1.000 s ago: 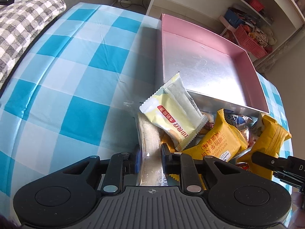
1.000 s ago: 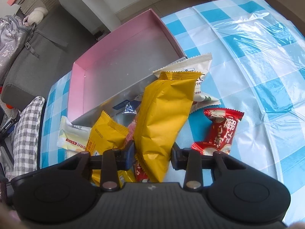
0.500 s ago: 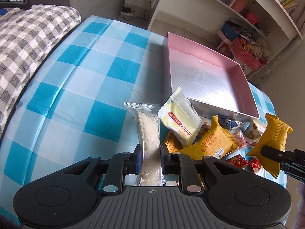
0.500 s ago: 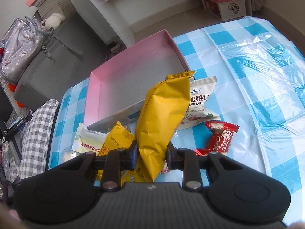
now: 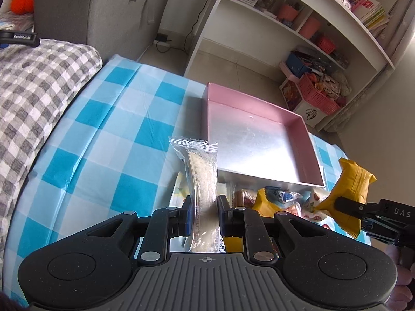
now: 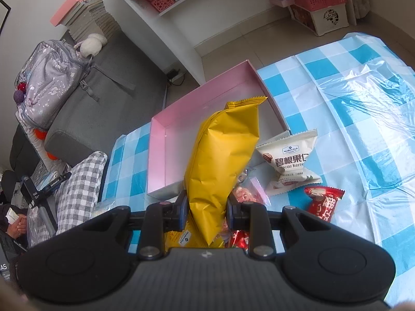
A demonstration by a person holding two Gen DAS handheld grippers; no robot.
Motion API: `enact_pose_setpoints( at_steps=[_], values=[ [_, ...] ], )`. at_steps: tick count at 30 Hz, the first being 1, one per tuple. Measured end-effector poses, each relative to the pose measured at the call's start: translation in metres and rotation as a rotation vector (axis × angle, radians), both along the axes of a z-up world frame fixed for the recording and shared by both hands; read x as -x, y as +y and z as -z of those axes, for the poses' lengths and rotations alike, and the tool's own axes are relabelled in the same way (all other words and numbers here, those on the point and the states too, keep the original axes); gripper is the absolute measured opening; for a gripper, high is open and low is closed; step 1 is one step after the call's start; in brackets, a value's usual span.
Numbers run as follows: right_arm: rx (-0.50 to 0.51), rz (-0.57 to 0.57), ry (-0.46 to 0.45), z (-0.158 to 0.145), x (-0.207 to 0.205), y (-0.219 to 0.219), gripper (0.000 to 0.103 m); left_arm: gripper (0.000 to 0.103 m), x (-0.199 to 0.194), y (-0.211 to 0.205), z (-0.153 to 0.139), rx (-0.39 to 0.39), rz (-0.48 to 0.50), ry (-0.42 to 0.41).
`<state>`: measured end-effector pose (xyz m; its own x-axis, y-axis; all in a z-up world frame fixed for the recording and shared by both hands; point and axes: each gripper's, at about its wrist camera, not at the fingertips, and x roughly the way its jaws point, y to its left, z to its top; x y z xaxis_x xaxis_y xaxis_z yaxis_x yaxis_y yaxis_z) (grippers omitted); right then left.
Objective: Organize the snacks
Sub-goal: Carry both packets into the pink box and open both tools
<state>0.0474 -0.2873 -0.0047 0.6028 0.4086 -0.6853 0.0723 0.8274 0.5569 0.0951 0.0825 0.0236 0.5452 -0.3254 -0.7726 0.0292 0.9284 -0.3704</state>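
1. Grippers come nearest: the left gripper (image 5: pixel 205 207) is clamped on a long clear-wrapped cracker packet (image 5: pixel 201 178), and the right gripper (image 6: pixel 206 207) is clamped on a tall crinkled yellow foil snack bag (image 6: pixel 223 165); both packets are raised above the pile.
2. Loose snacks lie just beyond the fingers on the blue-and-white checked plastic tablecloth (image 5: pixel 103 140): a white pecan-kernel pouch (image 6: pixel 290 162), a red foil candy wrapper (image 6: pixel 324 202) and several smaller packets bunched against the box's near wall.
3. Behind the pile sits the shallow pink cardboard box with a silver floor (image 5: pixel 254 140), and nothing is in it. By that, the sorting seems barely begun: two packets are lifted, none is placed, and most of the pile is left.
4. Room for moving looks good. The box's low near wall is the one edge to clear, and its floor is open throughout. Bare cloth spreads to either side.
5. Farther off, beyond the table's edge, stand a grey sofa (image 5: pixel 98 13) and white shelves (image 5: pixel 298 26).
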Motion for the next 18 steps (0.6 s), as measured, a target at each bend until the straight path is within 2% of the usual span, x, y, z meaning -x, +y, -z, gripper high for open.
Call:
enact_pose_setpoints(
  at_steps=[7,11,18],
  values=[
    [-0.03,-0.007,-0.032,-0.002,-0.032,-0.004,0.025,0.016,-0.035,-0.034,-0.007,-0.004,0.068,-0.056],
    [-0.027,-0.015,-0.043,0.007,-0.054,-0.006,0.025,0.017,-0.062,-0.054,0.008,0.054,0.094,-0.063],
    [0.012,-0.045,-0.101,0.023,-0.075,-0.006,0.025,0.017,-0.1,-0.082,0.039,-0.002,0.12,-0.071]
  ],
)
